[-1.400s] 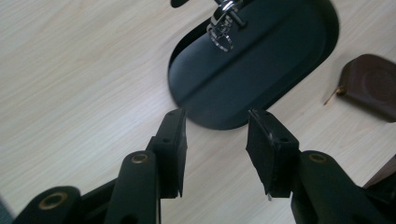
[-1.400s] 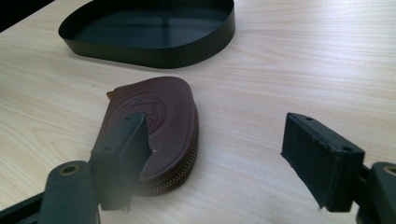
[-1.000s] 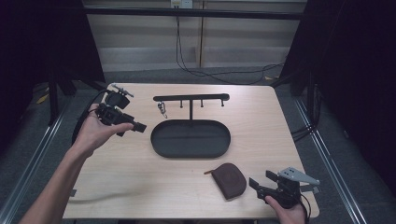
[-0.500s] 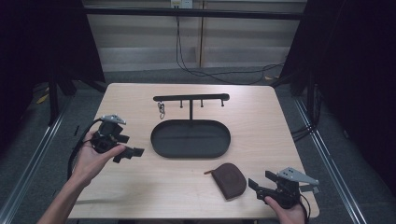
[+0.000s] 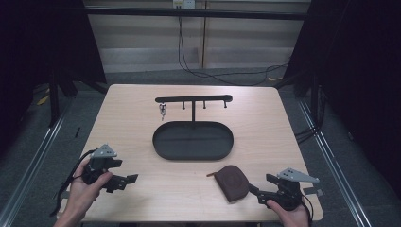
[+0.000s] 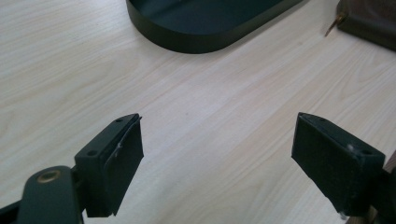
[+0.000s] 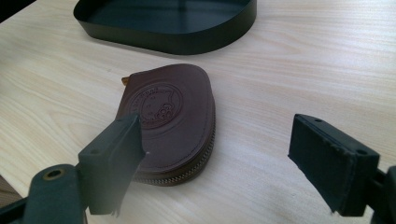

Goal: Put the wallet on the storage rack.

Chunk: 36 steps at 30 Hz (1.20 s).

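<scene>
From the high view the whole wooden table [image 5: 142, 118] is laid out: a black oval tray [image 5: 193, 140] sits at its middle, and behind the tray stands a thin black T-shaped rack [image 5: 194, 99] with small pegs, something small and metallic hanging from its left end, too tiny to name for certain. The brown pouch [image 5: 231, 182] lies on the near right part of the table, in front of the tray's right end and apart from it.

The right gripper view adds what the high view cannot give: the pouch [image 7: 170, 119] is smooth dark-brown leather, half-round in outline, with a round embossed stamp on its face, a stitched border and a metal zip running along its curved edge. A small tan tab pokes out at its far corner. The tray's wall [image 7: 187, 44] looks like matt black sheet metal with a low upright rim.

The right gripper [image 7: 217, 158] has its jaws wide apart and holding nothing; the pouch lies just ahead of them, nearer the left jaw, which overlaps its near edge in the picture, though whether it touches is hard to tell.

The left gripper [image 6: 217, 163] is held low over bare pale wood grain at the near left, jaws likewise spread and empty. Its view catches the tray's rounded end [image 6: 201, 39] and a corner of the pouch [image 6: 369, 23] far off.
</scene>
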Tool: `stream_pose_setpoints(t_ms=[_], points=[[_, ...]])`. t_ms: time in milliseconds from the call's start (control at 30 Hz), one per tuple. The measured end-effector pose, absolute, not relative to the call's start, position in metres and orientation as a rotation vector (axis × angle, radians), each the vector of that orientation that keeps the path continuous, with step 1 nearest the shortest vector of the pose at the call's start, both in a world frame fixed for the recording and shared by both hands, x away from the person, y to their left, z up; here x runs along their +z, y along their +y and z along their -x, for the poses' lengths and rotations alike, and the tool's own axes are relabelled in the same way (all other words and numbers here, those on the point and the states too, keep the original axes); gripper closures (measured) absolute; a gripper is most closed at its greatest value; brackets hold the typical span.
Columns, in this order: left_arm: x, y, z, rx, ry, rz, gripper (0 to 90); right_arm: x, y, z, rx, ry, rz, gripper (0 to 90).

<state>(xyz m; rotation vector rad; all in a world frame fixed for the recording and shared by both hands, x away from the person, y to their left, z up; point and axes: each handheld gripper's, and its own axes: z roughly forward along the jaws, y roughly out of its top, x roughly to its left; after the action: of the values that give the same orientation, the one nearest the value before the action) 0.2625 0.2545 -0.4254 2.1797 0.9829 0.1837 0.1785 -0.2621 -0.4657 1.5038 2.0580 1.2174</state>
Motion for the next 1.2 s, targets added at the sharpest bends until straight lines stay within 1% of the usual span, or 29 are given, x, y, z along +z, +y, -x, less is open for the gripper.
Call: stream_pose_setpoints(t_ms=[67, 133, 200, 267, 333, 400, 500, 600, 767, 900, 1033, 1200], points=[[-0.428, 0.256, -0.255, 0.194, 0.978, -2.173, 16.3, -0.464, -0.262, -0.178, 1.22, 2.063, -1.508, 17.7], [-0.432, 0.256, -0.248, 0.215, 0.983, -2.167, 16.3, -0.461, -0.262, -0.178, 1.207, 2.074, -1.513, 15.9], [-0.439, 0.258, -0.242, 0.192, 1.002, -2.123, 16.4, -0.458, -0.263, -0.178, 1.199, 2.089, -1.521, 15.8], [-0.444, 0.259, -0.239, 0.169, 0.992, -2.118, 16.4, -0.457, -0.263, -0.178, 1.201, 2.118, -1.527, 17.3], [-0.448, 0.261, -0.236, 0.198, 0.991, -2.104, 16.3, -0.455, -0.264, -0.181, 1.212, 2.131, -1.529, 19.4], [-0.453, 0.264, -0.235, 0.176, 1.002, -2.086, 16.1, -0.452, -0.263, -0.183, 1.22, 2.142, -1.532, 19.8], [-0.458, 0.268, -0.233, 0.177, 1.021, -2.067, 16.1, -0.447, -0.26, -0.188, 1.237, 2.164, -1.547, 21.5], [-0.461, 0.27, -0.231, 0.206, 1.004, -2.073, 18.1, -0.444, -0.254, -0.194, 1.225, 2.209, -1.546, 24.2], [-0.467, 0.274, -0.229, 0.169, 1.009, -2.06, 18.2, -0.435, -0.241, -0.206, 1.167, 2.292, -1.531, 28.2], [-0.468, 0.274, -0.228, 0.172, 1.034, -2.061, 19.3, -0.43, -0.232, -0.216, 1.117, 2.348, -1.551, 28.0], [-0.468, 0.271, -0.23, 0.171, 1.018, -2.068, 19.7, -0.427, -0.224, -0.227, 1.009, 2.435, -1.557, 24.3], [-0.468, 0.271, -0.231, 0.172, 1.008, -2.072, 19.7, -0.424, -0.216, -0.238, 0.93, 2.486, -1.564, 22.5]])
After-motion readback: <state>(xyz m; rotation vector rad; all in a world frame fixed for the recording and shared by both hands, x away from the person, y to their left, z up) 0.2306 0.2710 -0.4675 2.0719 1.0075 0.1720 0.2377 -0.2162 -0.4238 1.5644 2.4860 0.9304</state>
